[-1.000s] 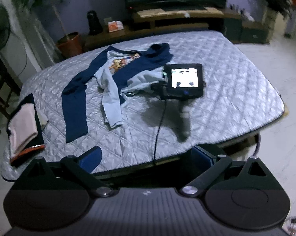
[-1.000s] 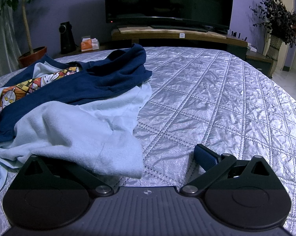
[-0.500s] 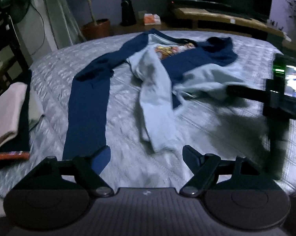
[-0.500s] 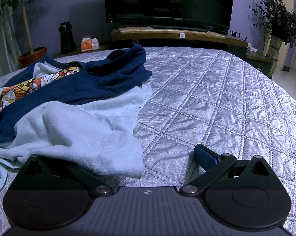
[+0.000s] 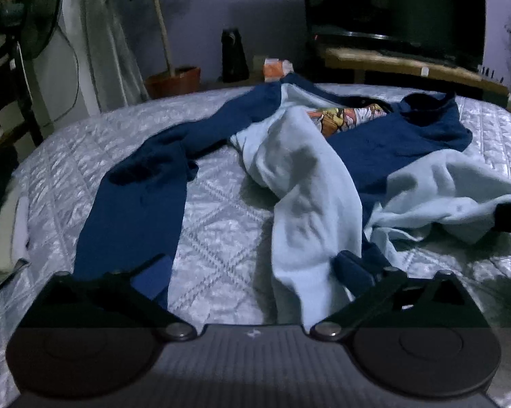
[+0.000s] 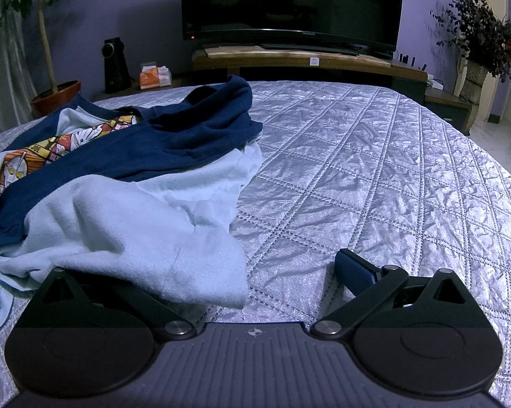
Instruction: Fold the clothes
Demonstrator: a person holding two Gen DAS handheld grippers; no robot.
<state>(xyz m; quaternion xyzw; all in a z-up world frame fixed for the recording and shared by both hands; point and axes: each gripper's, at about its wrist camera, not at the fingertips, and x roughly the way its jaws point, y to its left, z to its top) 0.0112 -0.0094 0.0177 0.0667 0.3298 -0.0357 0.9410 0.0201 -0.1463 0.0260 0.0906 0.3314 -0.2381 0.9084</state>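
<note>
Rumpled shirt (image 5: 323,176), sleeves lengthwise toward opening left claw (image 5: 252,272); right claw (image 6: 228,272) spread.

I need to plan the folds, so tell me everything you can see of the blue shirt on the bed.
The shirt is a long-sleeved top of soft knit-looking cloth, light blue in the body with dark navy sleeves and collar and a colourful cartoon print on the chest. It lies crumpled and unfolded on the silver quilted bedspread. One navy sleeve stretches toward the left gripper; a light blue length of cloth drapes forward between its opening jaws. The hem bunches over the right gripper's left finger.
</note>
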